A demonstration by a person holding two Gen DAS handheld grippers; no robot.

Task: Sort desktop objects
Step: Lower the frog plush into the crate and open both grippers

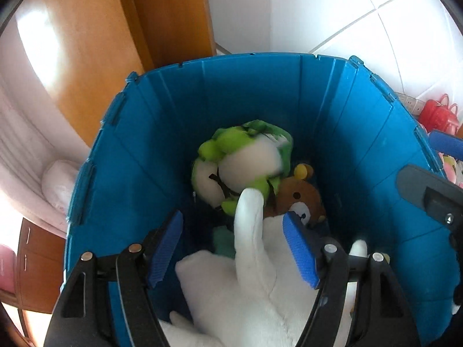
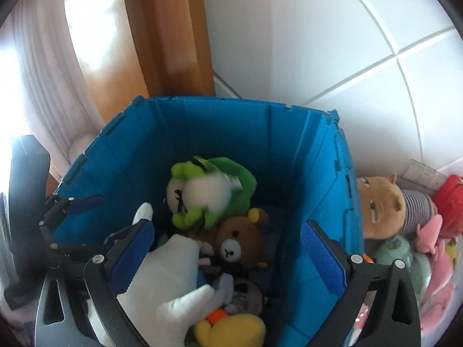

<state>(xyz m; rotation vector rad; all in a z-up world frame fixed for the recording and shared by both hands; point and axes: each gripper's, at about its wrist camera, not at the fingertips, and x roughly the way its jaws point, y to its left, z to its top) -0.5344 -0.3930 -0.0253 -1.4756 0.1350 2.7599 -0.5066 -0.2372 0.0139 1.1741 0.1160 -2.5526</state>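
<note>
Both grippers over the blue bin (image 2: 318,156) — left gripper (image 1: 234,248) fingers parted around the white plush (image 1: 254,283), not pressing; right gripper (image 2: 228,260) fingers spread wide, empty. Inside the bin: green frog plush (image 2: 208,193), brown bear (image 2: 237,240) beside it.

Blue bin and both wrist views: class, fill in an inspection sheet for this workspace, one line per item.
Surface: not visible under the blue bin.
Job's things: green frog plush, brown bear plush, white plush, yellow plush, all inside the bin.
Clutter: plush pile outside, beside the bin's wall.
Grippers: left gripper open, white plush between its fingers; right gripper open wide.
Cables: nothing seen.
Surroundings: wooden door, white tiled wall.
</note>
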